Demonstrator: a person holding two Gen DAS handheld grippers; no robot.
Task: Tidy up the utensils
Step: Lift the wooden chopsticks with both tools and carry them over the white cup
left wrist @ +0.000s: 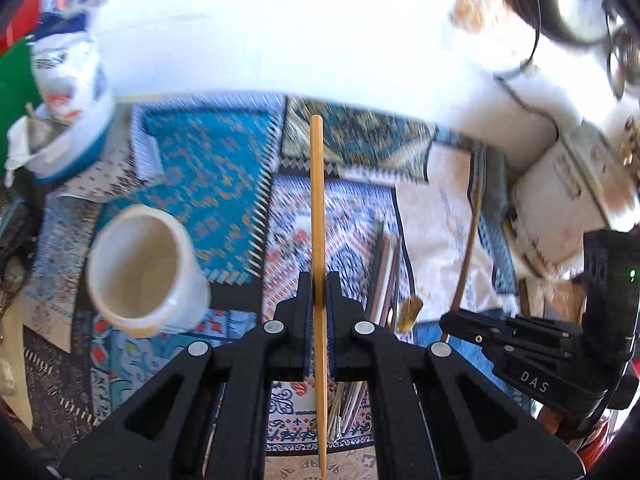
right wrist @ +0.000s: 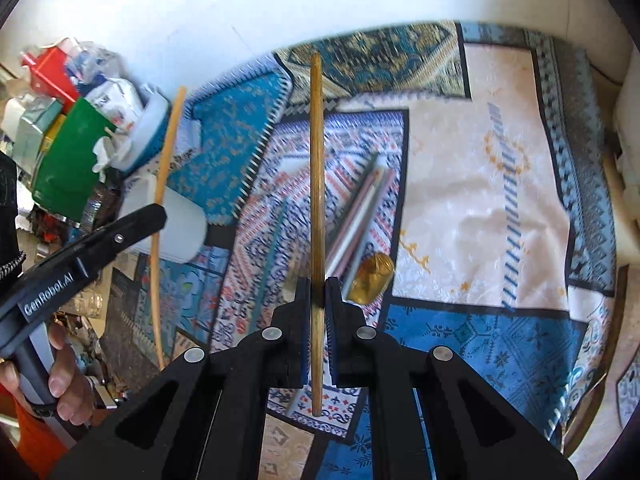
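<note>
My left gripper (left wrist: 319, 280) is shut on a pale wooden chopstick (left wrist: 317, 200), held lengthwise above the patterned cloth (left wrist: 208, 168). A white cup (left wrist: 144, 272) stands open-mouthed to its lower left. My right gripper (right wrist: 319, 284) is shut on a darker wooden chopstick (right wrist: 317, 180). Each gripper shows in the other's view: the right gripper (left wrist: 446, 320) with its stick (left wrist: 468, 248), the left gripper (right wrist: 158, 214) with its pale stick (right wrist: 164, 168) beside the cup (right wrist: 180, 232). Several pink and grey chopsticks (right wrist: 360, 220) lie on the cloth next to a gold wrapped piece (right wrist: 372, 278).
Clutter crowds the left edge: a green box (right wrist: 68, 160), a red box (right wrist: 48, 72) and a blue-rimmed white tub (left wrist: 68, 148) stuffed with packets. A person's hand (right wrist: 60, 380) grips the left tool's handle. A white box (left wrist: 560, 200) sits at the right.
</note>
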